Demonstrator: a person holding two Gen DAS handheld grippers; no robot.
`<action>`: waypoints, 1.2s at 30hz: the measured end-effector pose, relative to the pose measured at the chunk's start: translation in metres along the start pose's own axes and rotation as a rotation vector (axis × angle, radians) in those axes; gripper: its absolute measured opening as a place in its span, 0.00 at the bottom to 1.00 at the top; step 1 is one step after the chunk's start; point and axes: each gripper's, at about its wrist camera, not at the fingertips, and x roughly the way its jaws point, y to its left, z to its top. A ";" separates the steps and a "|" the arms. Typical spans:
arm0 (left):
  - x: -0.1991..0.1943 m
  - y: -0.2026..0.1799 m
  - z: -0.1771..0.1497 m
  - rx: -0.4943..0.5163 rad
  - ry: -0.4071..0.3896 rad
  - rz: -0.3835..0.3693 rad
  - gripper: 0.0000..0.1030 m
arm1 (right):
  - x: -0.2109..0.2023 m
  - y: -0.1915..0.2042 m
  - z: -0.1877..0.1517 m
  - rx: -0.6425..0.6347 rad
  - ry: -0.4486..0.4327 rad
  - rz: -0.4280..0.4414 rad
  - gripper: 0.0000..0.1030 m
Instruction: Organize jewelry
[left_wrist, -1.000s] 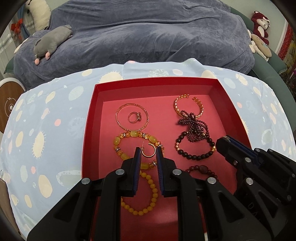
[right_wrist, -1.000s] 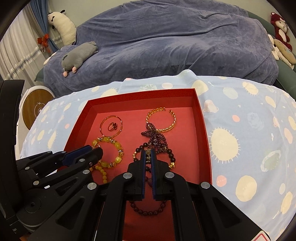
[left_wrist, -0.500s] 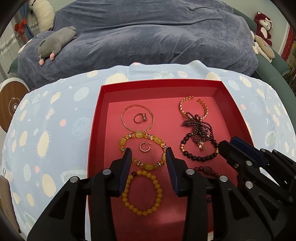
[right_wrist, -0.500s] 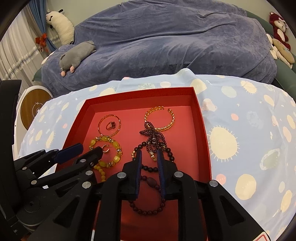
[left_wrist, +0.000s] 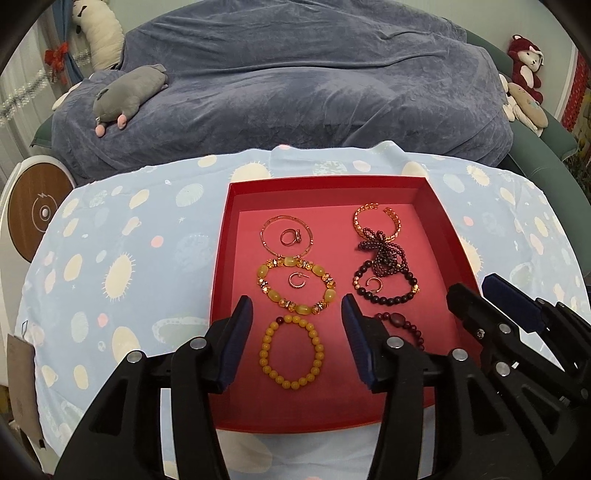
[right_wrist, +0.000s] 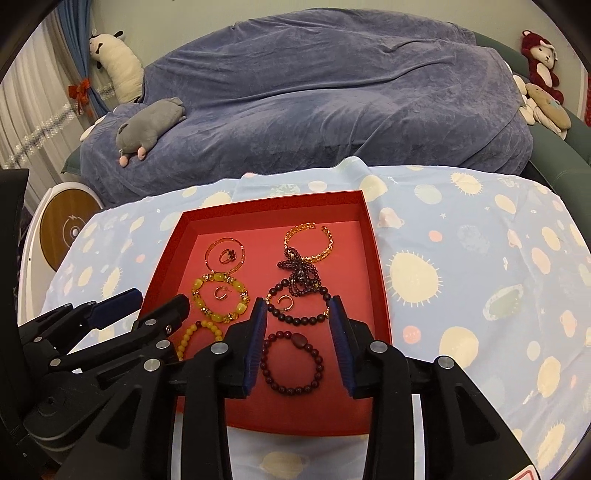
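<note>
The left hand-held gripper (left_wrist: 297, 314) was held with its jaws wide apart and empty, above the near part of the red tray (left_wrist: 221, 258); the right hand-held gripper (right_wrist: 297, 317) was likewise spread and empty. The yellow bead bracelet (right_wrist: 199, 334) was partly hidden behind the left gripper in the right wrist view. The jewelry was laid in two columns inside the tray, on the table's spotted blue cloth (left_wrist: 122, 266). A red-edged label (right_wrist: 526, 474) was cut off, its writing unreadable.

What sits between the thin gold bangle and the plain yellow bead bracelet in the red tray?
The chunky yellow stone bracelet, ringing a small hoop earring; left wrist view.
</note>
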 end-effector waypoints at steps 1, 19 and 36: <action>-0.004 0.000 -0.002 0.001 -0.005 0.001 0.47 | -0.005 0.001 -0.002 0.000 -0.004 -0.001 0.37; -0.062 0.007 -0.052 -0.007 -0.037 0.024 0.63 | -0.066 0.002 -0.049 0.019 -0.039 -0.055 0.56; -0.079 0.018 -0.096 -0.043 -0.019 0.059 0.83 | -0.084 0.001 -0.086 0.017 -0.025 -0.100 0.70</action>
